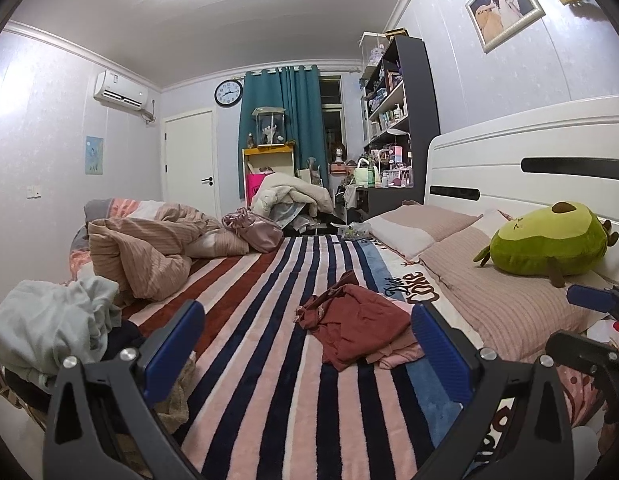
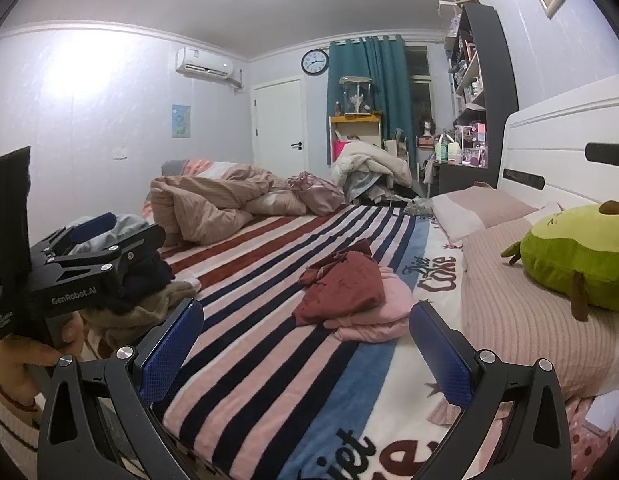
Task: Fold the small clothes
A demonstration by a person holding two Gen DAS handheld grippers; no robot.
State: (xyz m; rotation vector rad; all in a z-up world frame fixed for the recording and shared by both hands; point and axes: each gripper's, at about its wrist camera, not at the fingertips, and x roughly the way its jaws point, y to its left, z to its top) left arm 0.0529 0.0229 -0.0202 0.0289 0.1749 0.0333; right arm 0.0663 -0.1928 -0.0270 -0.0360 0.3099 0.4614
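Blue-padded fingers [image 1: 177, 344] of my left gripper [image 1: 305, 352] fill the bottom of the left wrist view, spread wide apart with nothing between them. Between and beyond them, at centre frame, a crumpled dark red garment [image 1: 349, 324] lies on the striped blanket [image 1: 269, 380], on top of a folded pink garment [image 1: 397, 354] whose edge peeks out at its lower right.

From the right wrist view, my right gripper [image 2: 305, 352] is likewise held wide apart and empty at the bottom of the frame. The red garment [image 2: 343, 284] and the pink one [image 2: 385, 312] under it sit just above centre, on the blanket [image 2: 249, 340]. At the left edge I see my left gripper [image 2: 89, 240] from the side, with my hand [image 2: 33, 356] around its handle in the lower left.

A loose heap of clothes [image 1: 49, 328] sits at the left edge of the left wrist view. A rumpled beige duvet [image 1: 149, 256] lies at middle left. Two pillows [image 1: 497, 292] and a green avocado plush toy [image 1: 549, 240] rest at the right, against the white headboard [image 1: 529, 144].
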